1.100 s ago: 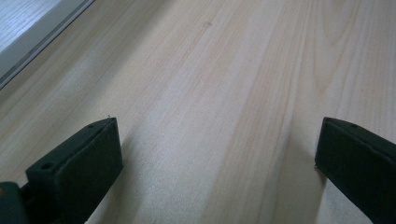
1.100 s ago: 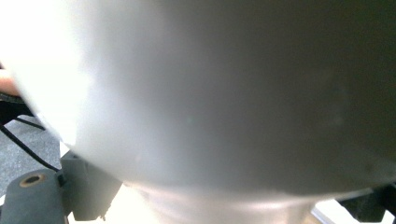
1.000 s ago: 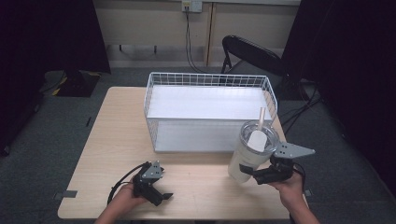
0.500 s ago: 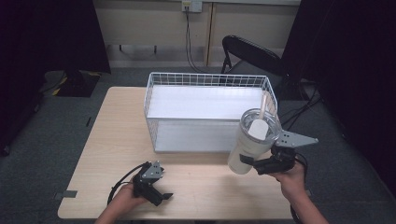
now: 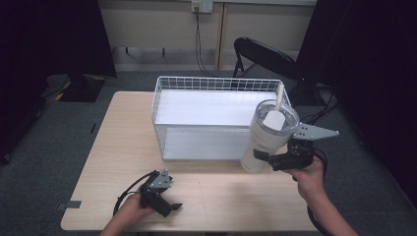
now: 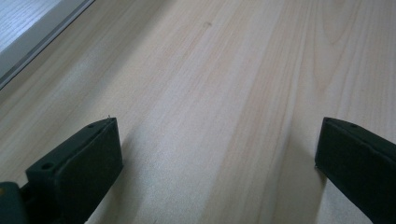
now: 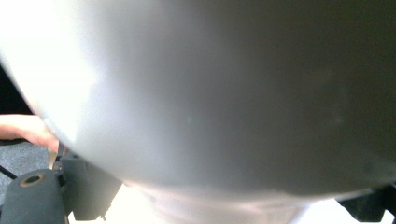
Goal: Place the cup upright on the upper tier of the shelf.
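While raised just off the counter (image 5: 206,196) beside the wire basket (image 5: 216,123), tilted white tumbler (image 5: 268,137) with lid and straw, clenched low on its body by right tongs (image 5: 265,158). Rigid, smooth, likely slippery and top-heavy; best gripped mid-body. Left tongs (image 5: 164,204) released, resting on wood.

High view: soft, even overhead light, dark curtained edges, mild softness. Left gripper view: table (image 6: 224,84) sharp mid-frame, faint shadows beneath the jaws. Right gripper view: tumbler (image 7: 224,93) wholly out of focus, glare upper left.
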